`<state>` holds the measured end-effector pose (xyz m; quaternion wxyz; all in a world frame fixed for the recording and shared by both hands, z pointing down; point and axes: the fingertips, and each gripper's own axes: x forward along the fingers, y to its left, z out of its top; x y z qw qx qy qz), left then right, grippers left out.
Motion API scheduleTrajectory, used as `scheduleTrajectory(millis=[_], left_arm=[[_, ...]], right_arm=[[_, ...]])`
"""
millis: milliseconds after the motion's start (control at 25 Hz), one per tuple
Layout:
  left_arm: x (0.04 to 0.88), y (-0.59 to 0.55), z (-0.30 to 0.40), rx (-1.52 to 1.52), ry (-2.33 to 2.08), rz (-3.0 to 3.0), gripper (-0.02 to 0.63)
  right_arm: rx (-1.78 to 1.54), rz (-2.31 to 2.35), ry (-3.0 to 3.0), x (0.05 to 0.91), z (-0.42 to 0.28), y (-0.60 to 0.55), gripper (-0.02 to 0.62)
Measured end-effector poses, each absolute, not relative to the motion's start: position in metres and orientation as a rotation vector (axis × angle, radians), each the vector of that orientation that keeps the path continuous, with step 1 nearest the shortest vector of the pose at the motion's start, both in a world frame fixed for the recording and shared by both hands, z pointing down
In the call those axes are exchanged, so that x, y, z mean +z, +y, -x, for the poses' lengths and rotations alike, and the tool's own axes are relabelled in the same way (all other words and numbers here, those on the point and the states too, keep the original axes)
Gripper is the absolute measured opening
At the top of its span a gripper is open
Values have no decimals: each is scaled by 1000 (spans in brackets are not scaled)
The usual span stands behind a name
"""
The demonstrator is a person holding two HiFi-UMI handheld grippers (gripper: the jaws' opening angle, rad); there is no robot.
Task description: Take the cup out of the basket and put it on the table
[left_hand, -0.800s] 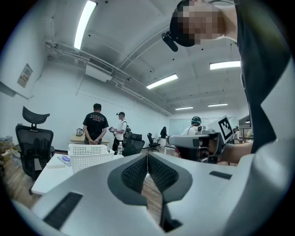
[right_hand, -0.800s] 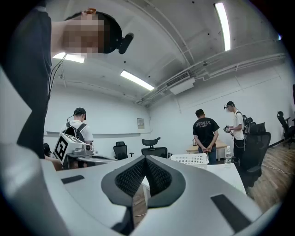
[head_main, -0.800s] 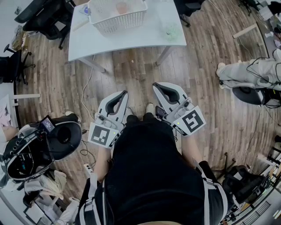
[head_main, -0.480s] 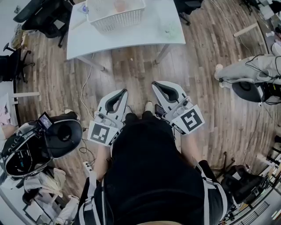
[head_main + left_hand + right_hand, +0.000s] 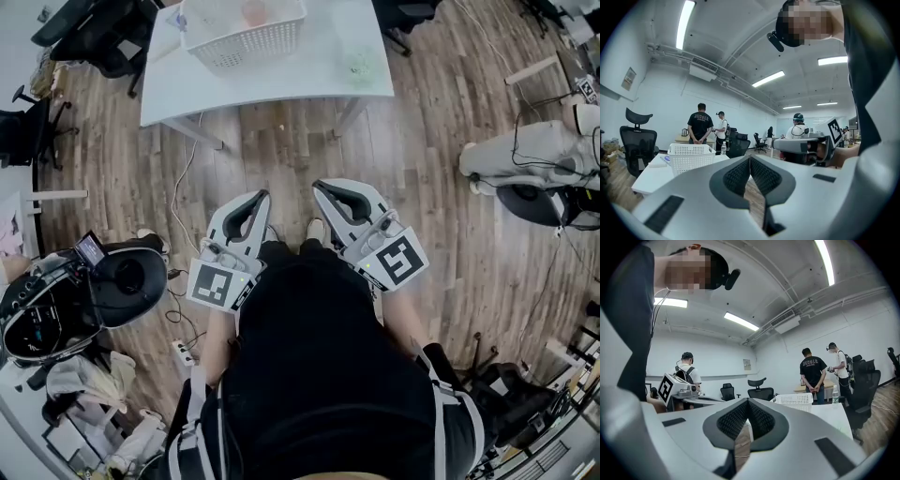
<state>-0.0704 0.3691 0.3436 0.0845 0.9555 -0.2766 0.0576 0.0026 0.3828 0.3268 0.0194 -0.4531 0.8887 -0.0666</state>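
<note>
Contact with the cup (image 5: 255, 12) is not yet made. The left gripper (image 5: 263, 196) and the right gripper (image 5: 322, 184) are held side by side, each with its jaws brought together at the tips and nothing between them. The basket (image 5: 246, 42) stands well ahead of both grippers, on the table (image 5: 309, 70). The cup is seen inside it as a small pinkish shape, too small for detail to be resolved. The cup is judged to be light and probably thin-walled, so gentle clamping is advised. A hold across the rim, one jaw inside and one outside, is judged suitable, followed by a straight lift clear of the basket wall.
</note>
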Motion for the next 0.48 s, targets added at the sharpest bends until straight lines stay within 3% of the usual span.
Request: scheduleTrajectory(millis=[480], left_arm=[[357,370,42,234,-870,-2828,23]], right_arm=[[-250,1373,2813,347,-36,372,18]])
